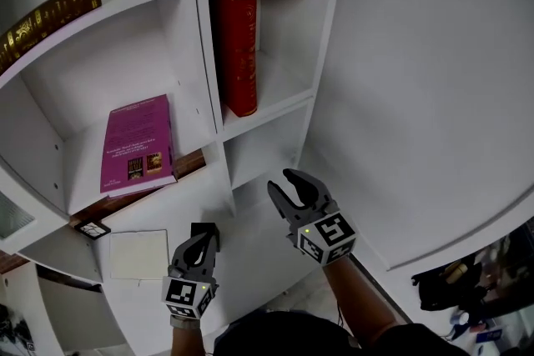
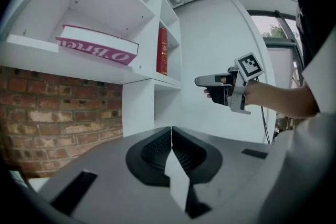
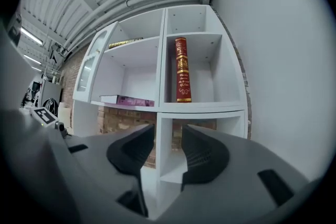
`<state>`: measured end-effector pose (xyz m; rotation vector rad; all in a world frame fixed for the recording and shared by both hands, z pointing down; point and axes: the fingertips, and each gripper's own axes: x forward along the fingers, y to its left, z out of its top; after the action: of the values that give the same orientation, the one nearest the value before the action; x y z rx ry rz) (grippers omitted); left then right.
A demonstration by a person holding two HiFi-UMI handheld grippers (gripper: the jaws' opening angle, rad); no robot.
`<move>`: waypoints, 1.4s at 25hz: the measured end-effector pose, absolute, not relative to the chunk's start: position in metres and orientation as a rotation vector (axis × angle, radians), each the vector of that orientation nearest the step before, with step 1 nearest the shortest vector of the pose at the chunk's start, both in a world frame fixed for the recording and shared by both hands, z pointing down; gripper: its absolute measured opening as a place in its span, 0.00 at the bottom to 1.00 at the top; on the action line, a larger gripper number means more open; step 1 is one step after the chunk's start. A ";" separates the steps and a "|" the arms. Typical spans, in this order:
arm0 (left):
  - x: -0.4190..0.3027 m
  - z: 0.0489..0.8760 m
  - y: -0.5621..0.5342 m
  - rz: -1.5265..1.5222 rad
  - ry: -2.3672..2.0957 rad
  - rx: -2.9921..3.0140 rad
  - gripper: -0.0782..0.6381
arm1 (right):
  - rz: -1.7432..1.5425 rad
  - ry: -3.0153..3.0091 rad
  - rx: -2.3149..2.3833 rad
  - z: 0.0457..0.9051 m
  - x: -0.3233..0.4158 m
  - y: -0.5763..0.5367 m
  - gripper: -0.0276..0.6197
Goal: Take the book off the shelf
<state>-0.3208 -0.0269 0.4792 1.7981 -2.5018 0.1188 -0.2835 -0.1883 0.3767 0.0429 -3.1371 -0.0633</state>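
1. Head view: the shelf (image 1: 269,112) fills the upper left and centre of the frame. A red book (image 1: 237,46) stands upright in the narrow compartment at top centre. A pink book (image 1: 138,144) lies flat on a board at middle left. My right claw (image 1: 285,182) hangs at lower centre, below the red book's compartment and well apart from it. My left claw (image 1: 200,242) sits lower and further left. Neither claw touches any book.

2. Left gripper view: my left claw (image 2: 171,136) has its jaws pressed together at the bottom of the frame, with nothing between them. The pink book (image 2: 97,45) shows at upper left and the red book (image 2: 162,51) stands just right of it, further back. My right claw (image 2: 210,81) reaches in from the right at mid-height, aimed at the shelf (image 2: 152,81).

3. Right gripper view: my right claw (image 3: 168,139) is partly open and empty; only a white upright of the shelf (image 3: 202,107) shows through the gap. The red book (image 3: 181,70) stands above the jaws, just right of centre, one compartment up. The pink book (image 3: 126,99) lies at middle left.

4. I judge this to be the approach, with the grasp not yet begun. The task names only one book; since my right claw lines up under the red one, I take that as the target. The next move calls for lifting the right claw to the spine's height, opening wide enough to straddle it, then going in squarely.
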 end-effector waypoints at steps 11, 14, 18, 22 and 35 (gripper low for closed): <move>-0.343 0.492 -0.060 0.124 -2.388 1.907 0.12 | -0.088 -3.210 0.134 0.317 -0.337 -0.217 0.39; -0.348 0.498 -0.063 0.137 -2.353 1.910 0.12 | -0.091 -3.219 0.146 0.305 -0.353 -0.222 0.41; -0.355 0.501 -0.062 0.110 -2.354 1.921 0.12 | -0.107 -3.209 0.170 0.298 -0.374 -0.226 0.44; -0.362 0.507 -0.057 0.093 -2.331 1.899 0.12 | -0.120 -3.209 0.207 0.291 -0.391 -0.229 0.45; -0.377 0.516 -0.046 0.087 -2.318 1.878 0.12 | -0.236 -3.181 0.259 0.276 -0.436 -0.235 0.46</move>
<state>-0.3766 -0.0461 0.5158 1.8777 -2.3180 0.0871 -0.4365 -0.2347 0.2760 0.2588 -3.1811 -0.2357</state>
